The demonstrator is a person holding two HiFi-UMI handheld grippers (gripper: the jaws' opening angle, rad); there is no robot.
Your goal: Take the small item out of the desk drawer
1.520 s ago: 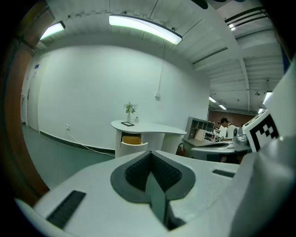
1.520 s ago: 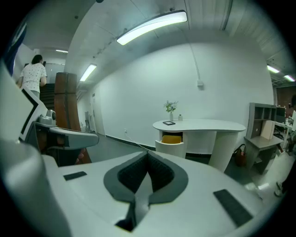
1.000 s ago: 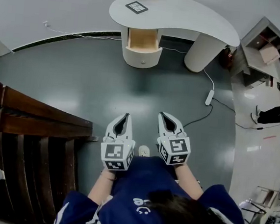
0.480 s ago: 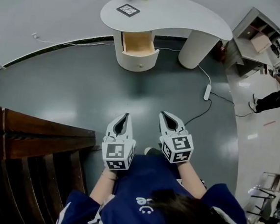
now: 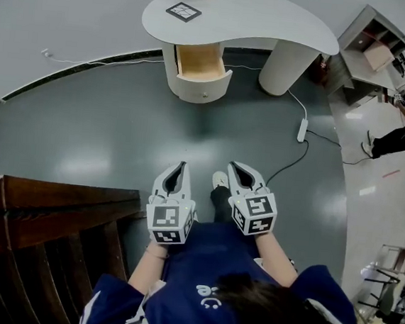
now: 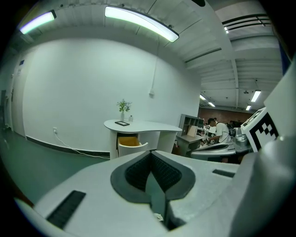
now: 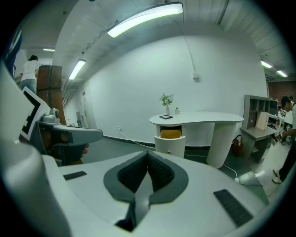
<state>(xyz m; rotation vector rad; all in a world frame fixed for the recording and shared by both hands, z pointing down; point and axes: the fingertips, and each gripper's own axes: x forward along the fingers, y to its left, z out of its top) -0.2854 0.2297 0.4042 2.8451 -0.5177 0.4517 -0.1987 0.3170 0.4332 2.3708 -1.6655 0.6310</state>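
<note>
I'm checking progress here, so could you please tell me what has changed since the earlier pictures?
The person has stepped toward the desk: a shoe has come forward between the grippers. The left gripper and right gripper stayed shut and empty, the drawer open.

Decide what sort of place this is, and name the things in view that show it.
Most likely an office or lab workroom: a curved white desk with an open drawer, a cubbyhole shelf unit beside it, and long strip lights on the ceiling.
</note>
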